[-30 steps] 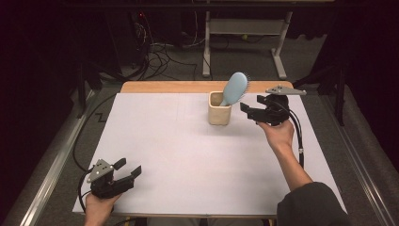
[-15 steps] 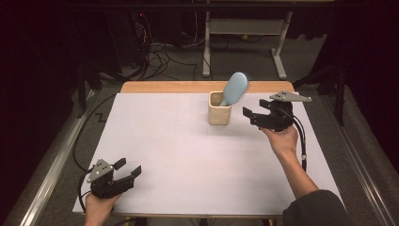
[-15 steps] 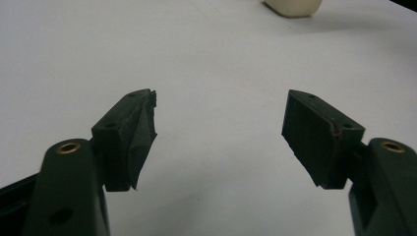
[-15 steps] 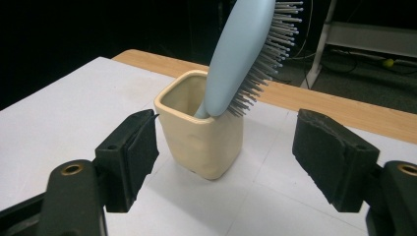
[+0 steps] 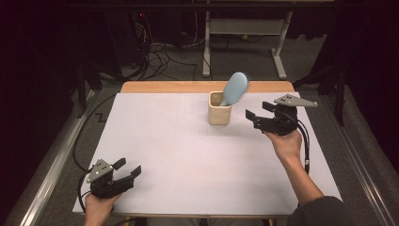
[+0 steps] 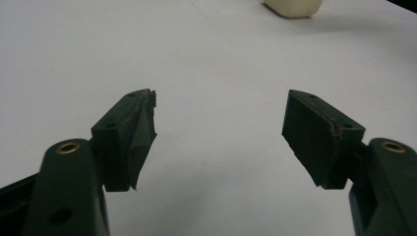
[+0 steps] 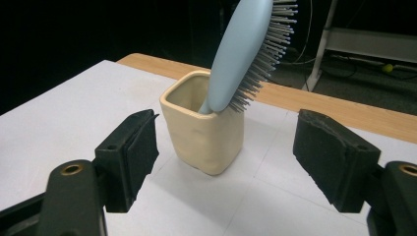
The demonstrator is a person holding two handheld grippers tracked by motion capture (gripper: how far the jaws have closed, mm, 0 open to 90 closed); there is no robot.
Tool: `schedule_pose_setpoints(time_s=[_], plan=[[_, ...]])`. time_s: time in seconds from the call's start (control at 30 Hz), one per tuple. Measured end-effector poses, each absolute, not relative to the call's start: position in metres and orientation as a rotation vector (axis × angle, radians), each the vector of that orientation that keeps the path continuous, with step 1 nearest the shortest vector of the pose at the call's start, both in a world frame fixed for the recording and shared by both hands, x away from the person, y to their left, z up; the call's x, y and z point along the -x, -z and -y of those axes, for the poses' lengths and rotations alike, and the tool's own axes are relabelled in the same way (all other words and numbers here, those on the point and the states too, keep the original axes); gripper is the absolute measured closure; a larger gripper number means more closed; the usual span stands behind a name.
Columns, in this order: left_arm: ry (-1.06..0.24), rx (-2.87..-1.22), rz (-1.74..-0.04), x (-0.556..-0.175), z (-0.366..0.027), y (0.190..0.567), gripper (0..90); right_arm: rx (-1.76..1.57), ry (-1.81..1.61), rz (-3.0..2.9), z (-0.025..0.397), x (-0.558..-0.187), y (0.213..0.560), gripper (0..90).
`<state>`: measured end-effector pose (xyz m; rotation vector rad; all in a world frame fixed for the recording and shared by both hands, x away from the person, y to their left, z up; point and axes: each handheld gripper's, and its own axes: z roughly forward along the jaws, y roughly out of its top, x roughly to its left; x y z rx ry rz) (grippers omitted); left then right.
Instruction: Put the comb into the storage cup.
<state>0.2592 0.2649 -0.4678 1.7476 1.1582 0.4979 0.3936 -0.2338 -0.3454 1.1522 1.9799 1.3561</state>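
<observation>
Dark floor with tangled cables and the legs of a metal stand surround my white surface (image 5: 188,155), which has a strip of bare wood along its far edge. On that surface, toward the far right, stands a cream square cup (image 5: 219,108), upright. A pale blue hairbrush (image 5: 235,88) sits in it handle down, its oval head sticking up above the rim and leaning to the right, bristles facing right and away from me.

My right tool (image 5: 253,117) is held just to the right of the cup, lifted a little off the surface, with its jaws spread wide and pointing left at the cup. Nothing is between them and they touch neither cup nor brush. Seen along the right tool (image 7: 223,157), the cup (image 7: 202,129) sits centred in the gap beyond the two black pads, and the hairbrush (image 7: 241,54) leans up and to the right out of it, bristles turned to the right side. My right hand (image 5: 283,141) grips the tool from below, its cable trailing down beside my wrist.

My left tool (image 5: 128,170) rests low at the near left corner of the surface, well apart from the cup. Its jaws are also spread, holding nothing; along the left tool (image 6: 221,130) there is bare white surface between them, with the base of the cup (image 6: 293,7) far off at the top edge.
</observation>
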Motion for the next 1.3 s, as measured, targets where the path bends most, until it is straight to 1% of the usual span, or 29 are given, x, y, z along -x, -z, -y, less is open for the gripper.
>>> schedule_pose_setpoints(time_s=[1.3], plan=[[-0.502,-1.741,-1.160,-0.259,-0.266,0.467,29.0,-1.134,-1.423,-1.935,0.252,-0.365,0.341,25.4]])
